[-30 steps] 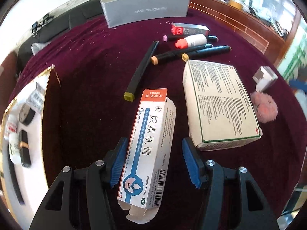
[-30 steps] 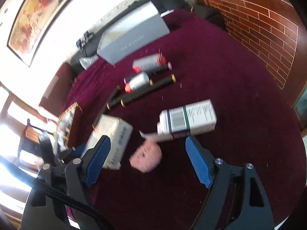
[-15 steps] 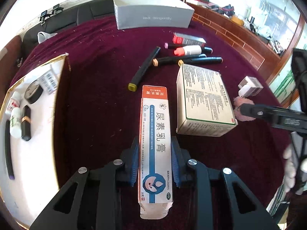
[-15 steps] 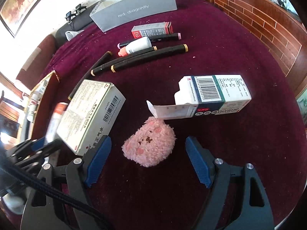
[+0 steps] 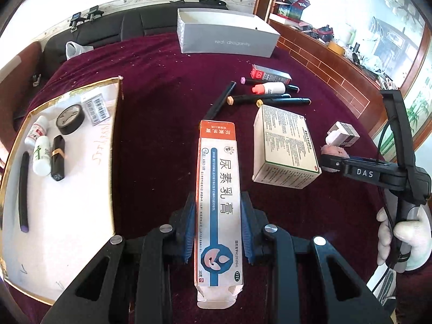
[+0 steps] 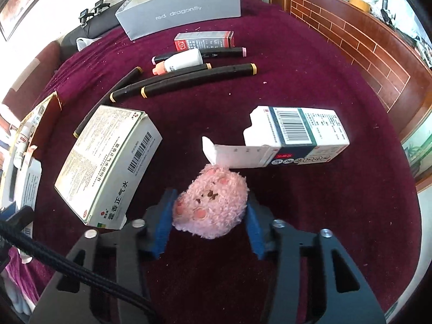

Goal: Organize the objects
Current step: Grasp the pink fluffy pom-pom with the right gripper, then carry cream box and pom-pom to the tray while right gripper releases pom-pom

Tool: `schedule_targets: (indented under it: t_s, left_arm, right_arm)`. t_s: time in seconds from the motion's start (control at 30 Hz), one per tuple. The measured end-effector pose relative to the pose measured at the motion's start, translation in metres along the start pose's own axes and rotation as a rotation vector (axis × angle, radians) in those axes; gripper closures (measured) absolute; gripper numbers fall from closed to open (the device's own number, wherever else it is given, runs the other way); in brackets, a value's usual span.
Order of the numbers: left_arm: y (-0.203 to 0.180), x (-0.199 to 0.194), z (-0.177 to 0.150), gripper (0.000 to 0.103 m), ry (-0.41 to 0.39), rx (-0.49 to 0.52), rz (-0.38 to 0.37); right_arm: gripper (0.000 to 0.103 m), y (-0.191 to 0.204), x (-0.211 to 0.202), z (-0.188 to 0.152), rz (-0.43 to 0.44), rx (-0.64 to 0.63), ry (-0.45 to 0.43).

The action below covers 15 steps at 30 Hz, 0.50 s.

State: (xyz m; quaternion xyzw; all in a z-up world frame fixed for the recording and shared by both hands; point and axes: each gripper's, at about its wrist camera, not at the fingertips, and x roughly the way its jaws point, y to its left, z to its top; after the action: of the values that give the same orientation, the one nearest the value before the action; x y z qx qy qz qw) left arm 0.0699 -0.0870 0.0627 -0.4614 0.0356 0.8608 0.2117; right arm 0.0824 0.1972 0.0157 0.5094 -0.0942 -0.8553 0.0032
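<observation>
My left gripper [image 5: 218, 224] is shut on a long white ointment box [image 5: 220, 189] with an orange end and a blue stripe, held lengthwise above the maroon cloth. In the right wrist view a pink plush toy [image 6: 213, 205] sits between the blue pads of my right gripper [image 6: 209, 216]. Its jaws are closing and both pads touch the plush's sides. In the left wrist view, that right gripper [image 5: 332, 162] reaches in at the right over the plush [image 5: 333, 150], held by a gloved hand [image 5: 413, 232].
A gold-rimmed white tray [image 5: 116, 148] at the left holds small bottles, a tape roll and a marker. A beige medicine box [image 6: 108, 162], an open barcode box [image 6: 297, 137], several black markers [image 6: 197, 79], a red carton [image 6: 205, 40] and a grey box [image 6: 178, 13] lie on the cloth.
My left gripper closed on the ointment box and raised it. My right gripper came down over the pink plush, and its jaws narrowed onto it.
</observation>
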Motion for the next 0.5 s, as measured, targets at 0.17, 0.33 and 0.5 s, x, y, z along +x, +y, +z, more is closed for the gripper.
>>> schedule_targets:
  t_s: [0.17, 0.33, 0.5]
  left_arm:
    - [0.017, -0.015, -0.007, 0.078, -0.022, -0.039, 0.002]
    - [0.047, -0.036, -0.014, 0.078, -0.054, -0.096, 0.034]
    - [0.089, -0.056, -0.02, 0.078, -0.091, -0.172, 0.096]
  right_arm:
    - [0.061, -0.005, -0.019, -0.002, 0.036, 0.022, -0.018]
    - [0.06, 0.005, -0.057, 0.004, 0.117, 0.019, -0.065]
    - [0.06, 0.048, -0.083, 0.015, 0.197, -0.067, -0.104]
